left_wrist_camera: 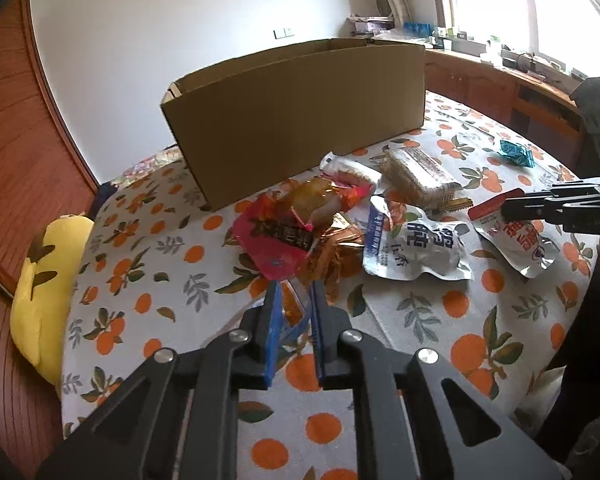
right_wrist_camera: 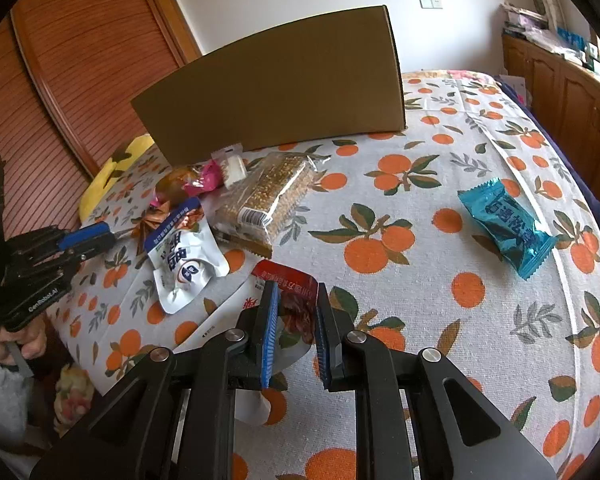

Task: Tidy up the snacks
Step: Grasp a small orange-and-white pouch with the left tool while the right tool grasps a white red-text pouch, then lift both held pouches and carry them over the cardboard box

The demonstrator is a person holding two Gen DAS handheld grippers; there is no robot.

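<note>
The left gripper [left_wrist_camera: 293, 292] pinches a clear snack wrapper's [left_wrist_camera: 290, 308] edge, apparently. The right gripper [right_wrist_camera: 296, 296] pinches the red-topped pouch [right_wrist_camera: 284, 280]. The cardboard box [left_wrist_camera: 300, 120] sits above both, upper centre, nearer the left gripper.

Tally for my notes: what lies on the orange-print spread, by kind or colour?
Cardboard box: 1
White pouches: 2
Teal packet: 1
Clear cracker pack: 1
Pink packet: 1
Small white packet: 1
Amber-orange wrappers, jumbled: about 2
Total: about 9
</note>
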